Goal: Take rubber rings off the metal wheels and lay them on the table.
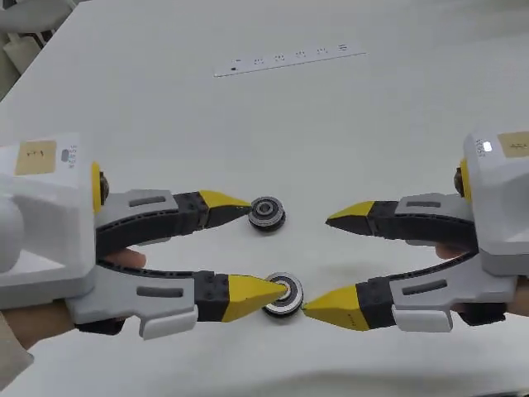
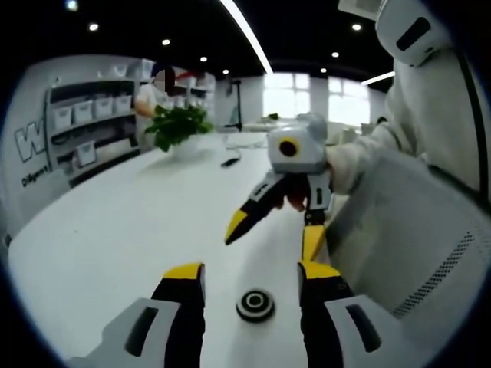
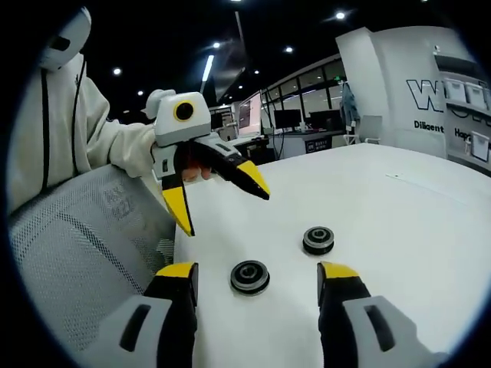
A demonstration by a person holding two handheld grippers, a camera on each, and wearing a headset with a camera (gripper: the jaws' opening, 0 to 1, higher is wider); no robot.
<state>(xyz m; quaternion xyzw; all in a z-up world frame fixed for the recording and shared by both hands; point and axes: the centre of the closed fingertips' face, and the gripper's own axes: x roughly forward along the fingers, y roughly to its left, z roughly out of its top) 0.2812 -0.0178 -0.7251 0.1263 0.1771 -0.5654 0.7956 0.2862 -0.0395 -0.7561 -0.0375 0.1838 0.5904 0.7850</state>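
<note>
both claws are spread wide and carry nothing. the left claw [image 1: 248, 248] comes in from the left and the right claw [image 1: 321, 263] from the right, their tips facing each other over the white table [image 1: 347, 124]. two wheels lie flat there. the near wheel [image 1: 283, 294] sits between the two near tips, and the left tip overlaps its edge in the head view. the far wheel [image 1: 267, 212] lies just beside the left claw's far tip. each looks to have its dark rubber ring [image 1: 283, 312] on, so nothing is laid out yet.

the step in hand looks like getting a grip on the near wheel. it would be best for one claw to pinch the metal body low and square, so it can't skate on the smooth table. the other tip can then catch just the ring's edge and roll it off sideways. closing too high would likely flick the wheel away.
</note>
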